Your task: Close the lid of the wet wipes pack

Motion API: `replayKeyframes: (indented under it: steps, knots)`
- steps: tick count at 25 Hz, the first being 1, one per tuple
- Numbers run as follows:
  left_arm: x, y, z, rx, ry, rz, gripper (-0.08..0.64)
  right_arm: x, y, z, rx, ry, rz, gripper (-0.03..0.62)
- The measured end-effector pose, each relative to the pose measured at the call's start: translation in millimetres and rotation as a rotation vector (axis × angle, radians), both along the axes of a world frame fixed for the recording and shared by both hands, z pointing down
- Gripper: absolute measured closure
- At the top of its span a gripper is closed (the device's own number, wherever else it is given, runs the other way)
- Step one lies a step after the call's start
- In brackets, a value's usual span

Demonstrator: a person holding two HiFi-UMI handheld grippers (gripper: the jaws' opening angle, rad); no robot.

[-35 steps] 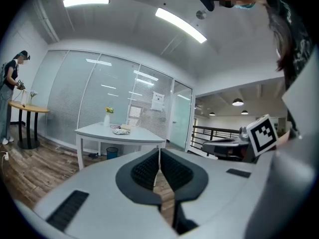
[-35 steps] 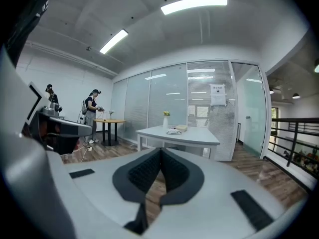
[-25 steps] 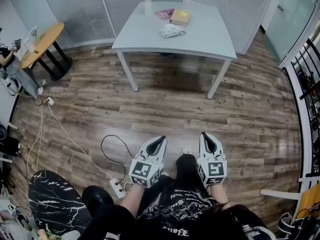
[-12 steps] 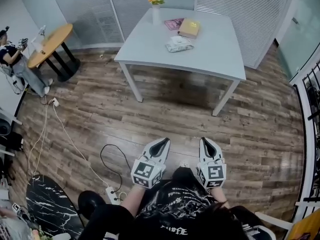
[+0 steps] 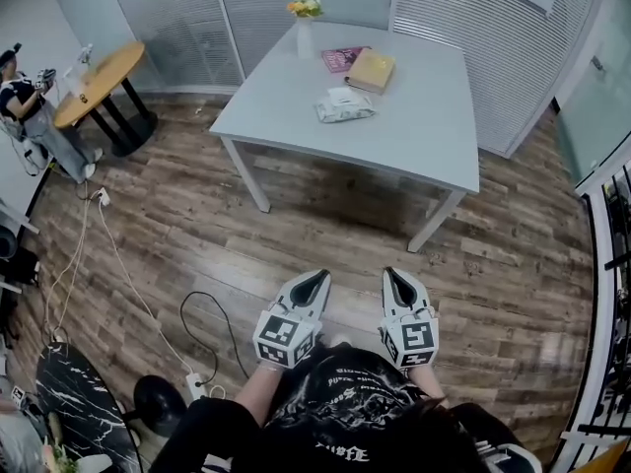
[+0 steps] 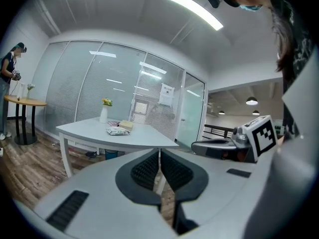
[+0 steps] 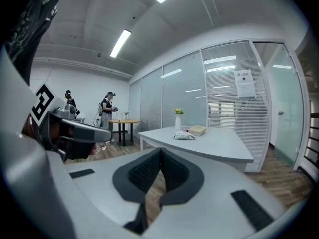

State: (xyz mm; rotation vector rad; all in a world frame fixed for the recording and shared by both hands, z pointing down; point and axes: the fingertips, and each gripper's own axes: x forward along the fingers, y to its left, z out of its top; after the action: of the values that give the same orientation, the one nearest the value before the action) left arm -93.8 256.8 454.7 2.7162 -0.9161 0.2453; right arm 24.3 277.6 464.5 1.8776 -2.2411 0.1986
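Observation:
The wet wipes pack point(image 5: 344, 104) lies on the grey table point(image 5: 424, 146), far ahead of both grippers; it also shows small in the left gripper view as the pack point(image 6: 117, 131) and in the right gripper view as the pack point(image 7: 184, 136). Whether its lid stands up is too small to tell. My left gripper point(image 5: 314, 282) and right gripper point(image 5: 397, 281) are held side by side over the wooden floor, well short of the table. Both have their jaws shut with nothing between them.
On the table stand a vase with flowers point(image 5: 304, 23), a yellow book point(image 5: 370, 69) and a pink booklet point(image 5: 340, 59). A round wooden table point(image 5: 96, 85) with a person point(image 5: 30, 116) beside it is at the left. Cables and a power strip point(image 5: 196, 384) lie on the floor at the left.
The whole view has moved toward the grey table, which now sits lower and larger in the head view. Both grippers have come forward with it, still shut.

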Motion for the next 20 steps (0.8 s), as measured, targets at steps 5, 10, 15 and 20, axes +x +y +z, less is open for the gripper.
replayKeyframes:
  steps: [5, 10, 15, 20]
  knots:
    - [10.1, -12.5, 11.5, -0.029, -0.027, 0.011, 0.546, 3.3, -13.2, 15.0, -0.046, -0.009, -0.023, 0.594]
    - [18.5, -41.0, 27.3, -0.069, -0.017, 0.025, 0.546, 1.2, -30.9, 25.2, -0.068, -0.030, -0.023, 0.594]
    - [37.6, -82.6, 34.4, -0.071, -0.008, 0.070, 0.546, 12.8, -66.4, 29.5, -0.078, -0.016, 0.005, 0.594]
    - [44.3, -144.2, 39.2, -0.090, -0.006, 0.089, 0.546, 24.4, -110.7, 32.3, -0.100, 0.000, 0.051, 0.594]
